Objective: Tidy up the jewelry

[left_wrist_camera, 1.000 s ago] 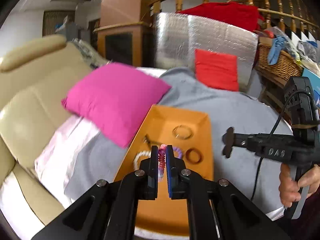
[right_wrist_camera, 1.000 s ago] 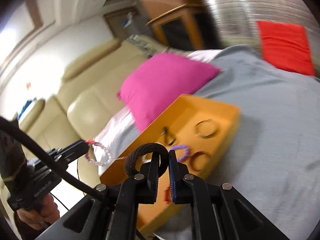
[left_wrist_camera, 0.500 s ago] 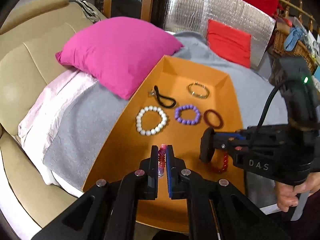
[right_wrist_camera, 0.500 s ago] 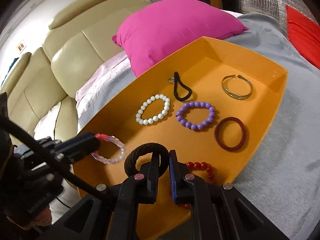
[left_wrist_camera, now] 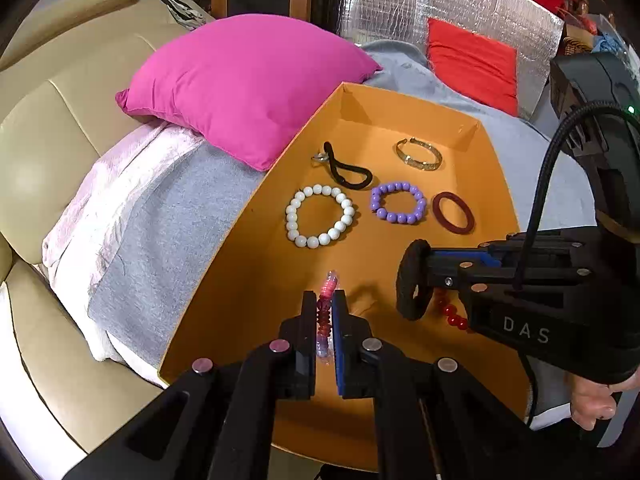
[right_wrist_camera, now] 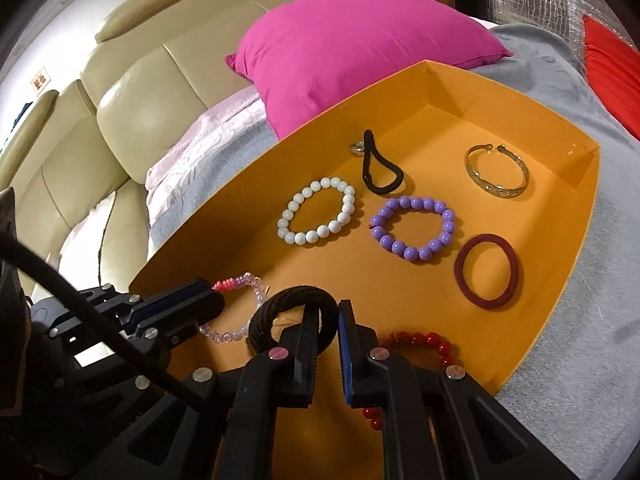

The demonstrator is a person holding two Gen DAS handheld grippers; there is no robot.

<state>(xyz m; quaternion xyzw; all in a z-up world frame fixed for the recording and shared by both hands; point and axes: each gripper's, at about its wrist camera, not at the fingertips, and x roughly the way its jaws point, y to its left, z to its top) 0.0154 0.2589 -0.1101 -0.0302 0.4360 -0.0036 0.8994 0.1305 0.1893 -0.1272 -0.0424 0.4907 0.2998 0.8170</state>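
Note:
An orange tray (left_wrist_camera: 248, 280) (right_wrist_camera: 560, 296) holds a white bead bracelet (left_wrist_camera: 320, 216) (right_wrist_camera: 318, 210), purple bead bracelet (left_wrist_camera: 398, 208) (right_wrist_camera: 414, 228), dark red ring (left_wrist_camera: 454, 213) (right_wrist_camera: 488, 272), black hair tie (left_wrist_camera: 348, 168) (right_wrist_camera: 378, 170), gold bangle (left_wrist_camera: 419, 154) (right_wrist_camera: 498, 176) and red bead bracelet (left_wrist_camera: 450, 312) (right_wrist_camera: 424, 340). My left gripper (left_wrist_camera: 323, 300) (right_wrist_camera: 212, 290) is shut on a clear pink bead bracelet (left_wrist_camera: 326, 312) (right_wrist_camera: 244, 308) low over the tray's near part. My right gripper (right_wrist_camera: 329, 314) (left_wrist_camera: 416, 280) has its jaws slightly parted; a thick black hair band (right_wrist_camera: 294, 316) (left_wrist_camera: 412, 280) hangs over its left finger.
A magenta pillow (left_wrist_camera: 248, 80) (right_wrist_camera: 360, 44) lies against the tray's left rim on a grey cloth (left_wrist_camera: 168, 216) over a beige sofa (left_wrist_camera: 40, 112). A red cushion (left_wrist_camera: 472, 64) leans on a silver foil panel (left_wrist_camera: 400, 4) behind.
Both grippers have come down and in over the near part of the tray. The right gripper's jaws have parted a little around the black hair band.

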